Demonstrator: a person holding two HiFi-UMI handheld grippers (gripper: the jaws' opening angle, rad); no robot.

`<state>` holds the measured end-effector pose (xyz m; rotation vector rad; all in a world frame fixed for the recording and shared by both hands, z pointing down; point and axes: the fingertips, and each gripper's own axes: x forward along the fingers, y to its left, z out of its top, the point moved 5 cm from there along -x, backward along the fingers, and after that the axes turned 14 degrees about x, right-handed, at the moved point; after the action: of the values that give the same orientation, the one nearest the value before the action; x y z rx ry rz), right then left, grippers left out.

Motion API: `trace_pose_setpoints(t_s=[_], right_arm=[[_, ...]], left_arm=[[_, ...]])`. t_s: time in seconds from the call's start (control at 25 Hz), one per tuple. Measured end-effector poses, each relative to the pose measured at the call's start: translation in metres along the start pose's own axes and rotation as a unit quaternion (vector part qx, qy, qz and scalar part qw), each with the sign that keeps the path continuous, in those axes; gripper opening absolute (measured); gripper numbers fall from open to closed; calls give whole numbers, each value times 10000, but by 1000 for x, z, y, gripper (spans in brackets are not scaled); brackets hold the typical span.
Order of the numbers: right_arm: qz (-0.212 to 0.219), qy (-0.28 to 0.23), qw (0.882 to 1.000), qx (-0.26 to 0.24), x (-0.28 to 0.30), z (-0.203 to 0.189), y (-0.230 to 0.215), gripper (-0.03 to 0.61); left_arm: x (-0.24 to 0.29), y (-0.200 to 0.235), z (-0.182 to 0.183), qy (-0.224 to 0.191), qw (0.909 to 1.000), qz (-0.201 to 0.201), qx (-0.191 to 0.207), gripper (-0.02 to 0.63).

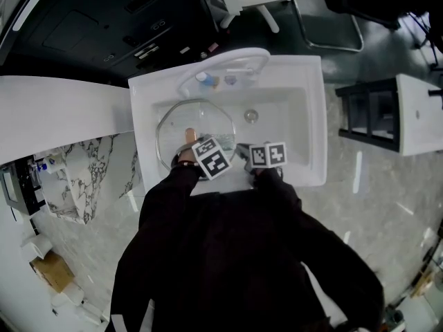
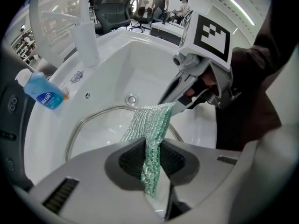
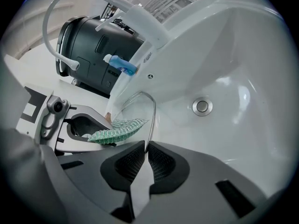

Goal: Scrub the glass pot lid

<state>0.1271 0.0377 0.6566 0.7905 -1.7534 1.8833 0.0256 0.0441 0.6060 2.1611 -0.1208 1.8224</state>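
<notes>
The glass pot lid (image 1: 181, 120) stands tilted in the left part of the white sink (image 1: 311, 109), with a tan knob (image 1: 189, 135) on it. My right gripper (image 3: 147, 148) is shut on the lid's metal rim (image 3: 152, 110) and holds it up on edge. My left gripper (image 2: 152, 158) is shut on a green mesh scrub cloth (image 2: 152, 129), which hangs against the lid's upper rim (image 2: 91, 118). The right gripper view shows the cloth (image 3: 117, 129) lying over the glass. Both marker cubes (image 1: 211, 158) sit close together at the sink's near edge.
A blue soap bottle (image 2: 44, 94) lies on the sink's back ledge beside the white faucet (image 1: 221, 64). The drain (image 1: 250, 116) is right of the lid. A dark appliance (image 3: 98, 45) stands behind the sink. A counter (image 1: 62, 109) runs to the left.
</notes>
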Motion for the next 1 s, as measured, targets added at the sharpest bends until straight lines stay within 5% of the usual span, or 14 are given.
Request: trace_pose_setpoints(t_s=[1.0], right_arm=[[-186,-132,9997,-108,0,1,0,25]], left_arm=[[-1,-46,-19,-192,9997,-32,-157,66]])
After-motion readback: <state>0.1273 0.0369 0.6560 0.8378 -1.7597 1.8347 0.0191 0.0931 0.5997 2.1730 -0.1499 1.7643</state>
